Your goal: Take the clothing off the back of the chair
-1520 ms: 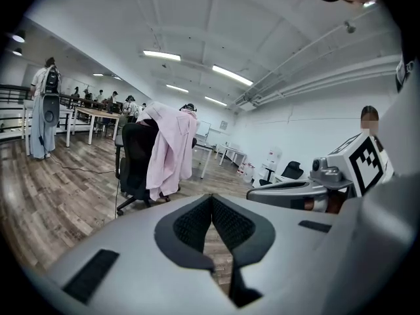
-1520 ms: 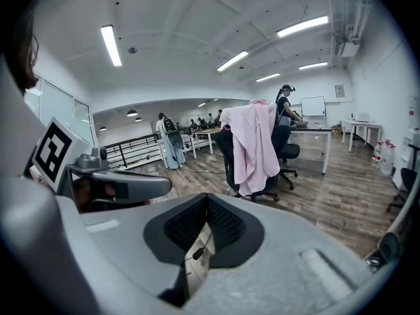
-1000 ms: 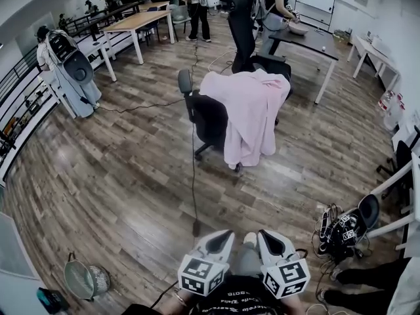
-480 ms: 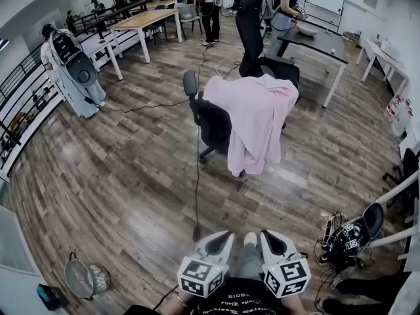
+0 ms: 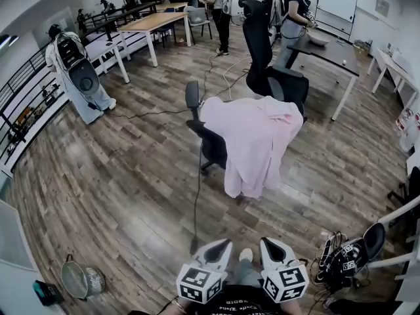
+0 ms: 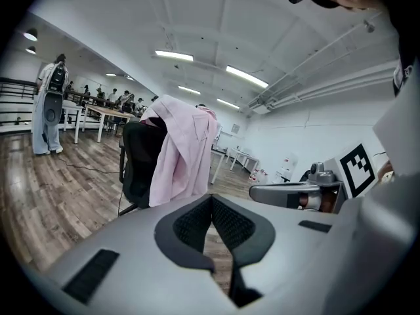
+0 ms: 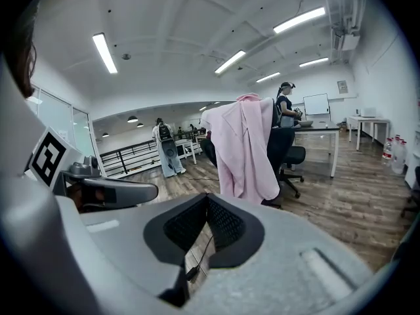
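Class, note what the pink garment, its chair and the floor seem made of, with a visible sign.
Pink garment: soft matte cloth; drapes in folds. Chair: dull black fabric or mesh, probably. Floor: wood-look planks, grain lines, slight sheen.

Two grey hand-held grippers are shown at the bottom edge of the head view, held side by side close to the person's body and pointed forward and slightly downward. The left gripper (image 5: 222,244) and the right gripper (image 5: 268,243) are kept near each other without touching, each topped by a marker cube (image 5: 199,283). In the left gripper view, the jaws are seen closed, ribbed dark pads (image 6: 193,223) meeting at the tips, nothing gripped. The right gripper's jaws are likewise seen closed and empty in its own view. The hands are mostly hidden beneath the cubes.
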`<action>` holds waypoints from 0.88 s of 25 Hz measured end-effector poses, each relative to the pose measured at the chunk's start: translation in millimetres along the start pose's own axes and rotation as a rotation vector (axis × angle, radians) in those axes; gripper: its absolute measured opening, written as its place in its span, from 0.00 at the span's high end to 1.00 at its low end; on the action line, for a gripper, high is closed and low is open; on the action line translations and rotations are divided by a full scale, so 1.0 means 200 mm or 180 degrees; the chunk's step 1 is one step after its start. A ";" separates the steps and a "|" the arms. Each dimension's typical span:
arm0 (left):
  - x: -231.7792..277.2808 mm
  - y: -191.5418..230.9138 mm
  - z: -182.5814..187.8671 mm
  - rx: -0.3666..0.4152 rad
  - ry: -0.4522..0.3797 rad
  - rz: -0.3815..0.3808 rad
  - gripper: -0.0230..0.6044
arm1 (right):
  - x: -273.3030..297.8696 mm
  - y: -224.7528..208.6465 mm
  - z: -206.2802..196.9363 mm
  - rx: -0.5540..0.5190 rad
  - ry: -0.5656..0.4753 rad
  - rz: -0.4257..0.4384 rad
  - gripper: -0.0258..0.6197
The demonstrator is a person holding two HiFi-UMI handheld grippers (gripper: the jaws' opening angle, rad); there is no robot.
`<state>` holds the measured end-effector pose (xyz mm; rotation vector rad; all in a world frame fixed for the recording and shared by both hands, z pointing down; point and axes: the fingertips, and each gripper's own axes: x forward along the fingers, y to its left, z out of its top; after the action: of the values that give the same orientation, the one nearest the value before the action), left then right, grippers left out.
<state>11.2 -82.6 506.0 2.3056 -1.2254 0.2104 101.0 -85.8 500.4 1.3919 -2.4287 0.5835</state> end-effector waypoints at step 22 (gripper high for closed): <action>0.59 0.04 0.30 -0.0124 -0.0184 0.0574 0.95 | 0.35 -0.62 0.29 -0.0054 0.0120 0.0508 0.95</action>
<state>67.5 -202.8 500.1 2.1824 -1.4551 0.1826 170.8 -222.7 504.1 1.1771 -2.5240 0.6184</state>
